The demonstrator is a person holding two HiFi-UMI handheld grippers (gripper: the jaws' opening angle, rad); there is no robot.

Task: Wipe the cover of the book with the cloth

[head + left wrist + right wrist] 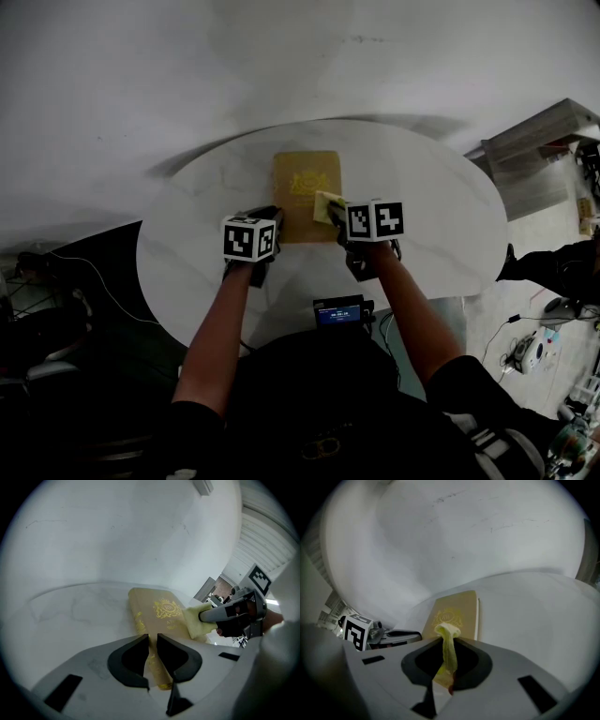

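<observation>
A tan book (306, 192) with a gold crest lies flat in the middle of the round white table (427, 211). My left gripper (272, 217) is at the book's near left corner, and in the left gripper view its jaws (153, 641) close narrowly on the gold-printed spine edge of the book (154, 613). My right gripper (335, 214) is shut on a yellow cloth (327, 206). The cloth (449, 646) hangs between the jaws and its bunched end rests on the right part of the book cover (457, 609), near the crest.
A small device with a lit blue screen (339, 312) sits at the table's near edge, between my arms. Grey shelving (539, 150) stands off the table to the right. Cables (84, 272) run over the dark floor at the left. A white wall rises behind the table.
</observation>
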